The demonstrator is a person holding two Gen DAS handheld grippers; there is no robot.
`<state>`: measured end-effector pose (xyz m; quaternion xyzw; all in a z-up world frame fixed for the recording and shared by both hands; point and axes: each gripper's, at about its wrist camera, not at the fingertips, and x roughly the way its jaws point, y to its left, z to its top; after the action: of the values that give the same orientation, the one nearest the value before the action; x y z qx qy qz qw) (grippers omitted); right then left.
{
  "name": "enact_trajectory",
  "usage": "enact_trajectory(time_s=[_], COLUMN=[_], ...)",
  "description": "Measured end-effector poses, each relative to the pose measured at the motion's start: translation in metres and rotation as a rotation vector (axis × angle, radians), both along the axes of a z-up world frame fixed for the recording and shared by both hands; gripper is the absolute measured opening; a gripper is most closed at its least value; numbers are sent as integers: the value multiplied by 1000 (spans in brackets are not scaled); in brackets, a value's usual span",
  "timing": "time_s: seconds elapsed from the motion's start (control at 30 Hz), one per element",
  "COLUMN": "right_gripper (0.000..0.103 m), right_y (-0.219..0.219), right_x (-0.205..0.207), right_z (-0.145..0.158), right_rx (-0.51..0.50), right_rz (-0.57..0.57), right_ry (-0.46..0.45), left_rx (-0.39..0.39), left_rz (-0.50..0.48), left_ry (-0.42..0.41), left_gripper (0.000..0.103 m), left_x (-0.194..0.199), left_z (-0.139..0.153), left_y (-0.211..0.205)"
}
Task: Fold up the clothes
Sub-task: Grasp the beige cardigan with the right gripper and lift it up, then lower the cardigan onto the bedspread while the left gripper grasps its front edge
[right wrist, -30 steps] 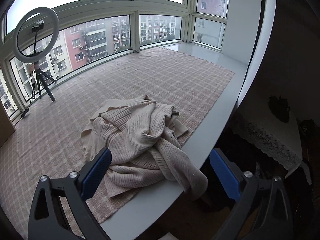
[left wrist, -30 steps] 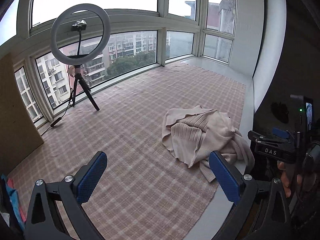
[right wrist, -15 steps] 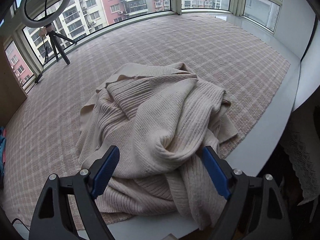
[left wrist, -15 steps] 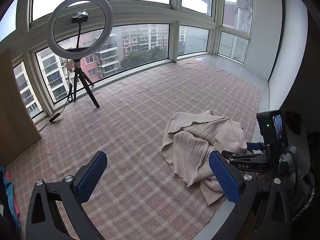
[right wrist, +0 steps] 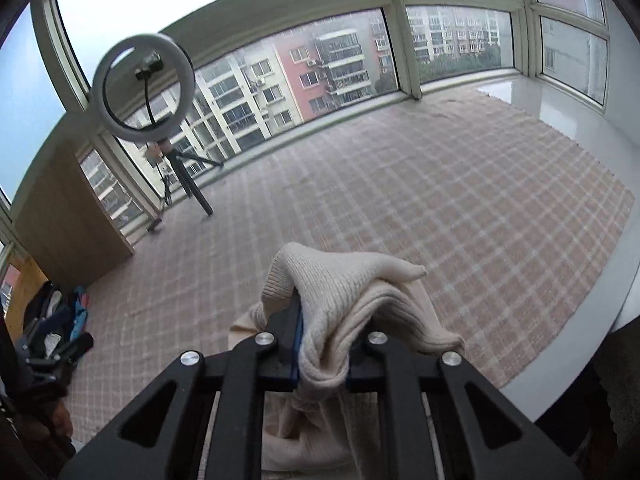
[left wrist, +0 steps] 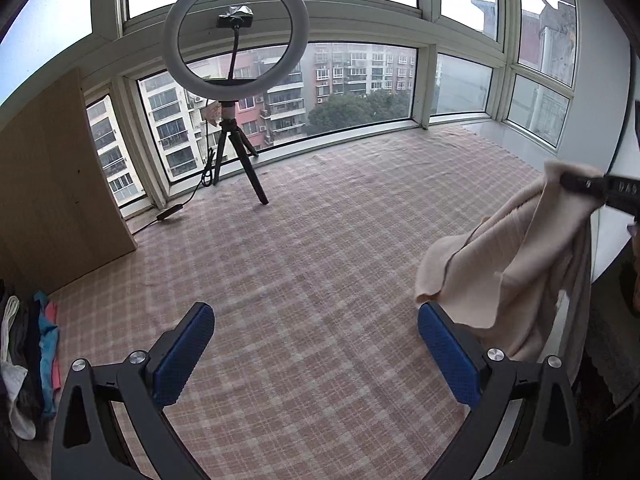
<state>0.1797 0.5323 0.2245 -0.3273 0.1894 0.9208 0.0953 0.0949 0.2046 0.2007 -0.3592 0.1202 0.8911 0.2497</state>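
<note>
Both wrist views face the windows, sharing the ring light (left wrist: 236, 36).

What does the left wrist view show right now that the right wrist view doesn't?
Only the left wrist view shows the left gripper, fingers open over bare plaid mat, and the beige sweater hanging full length from the right gripper. Only the right wrist view shows the right gripper up close, its fingers closing on a bunched fold of the sweater. Both share the ring light on its tripod, the plaid mat and the pile of clothes at the left.
</note>
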Motion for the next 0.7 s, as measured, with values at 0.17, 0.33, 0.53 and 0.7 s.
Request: enact_trajectory(time_s=[0.17, 0.33, 0.53, 0.7], right_gripper=[13, 13, 22, 43], right_y=[-38, -134, -284, -317], right_x=[-45, -77, -121, -129], right_z=[99, 164, 154, 94], right_rx=[86, 141, 22, -2], right_rz=[118, 335, 808, 904], right_ry=[181, 325, 196, 82], left_rx=[3, 26, 25, -39], left_rz=[84, 212, 415, 494], left_ry=[46, 116, 181, 144], left_gripper=[102, 102, 102, 102], left_x=[-5, -8, -7, -19], left_z=[20, 47, 67, 49], left_y=[-41, -113, -220, -272])
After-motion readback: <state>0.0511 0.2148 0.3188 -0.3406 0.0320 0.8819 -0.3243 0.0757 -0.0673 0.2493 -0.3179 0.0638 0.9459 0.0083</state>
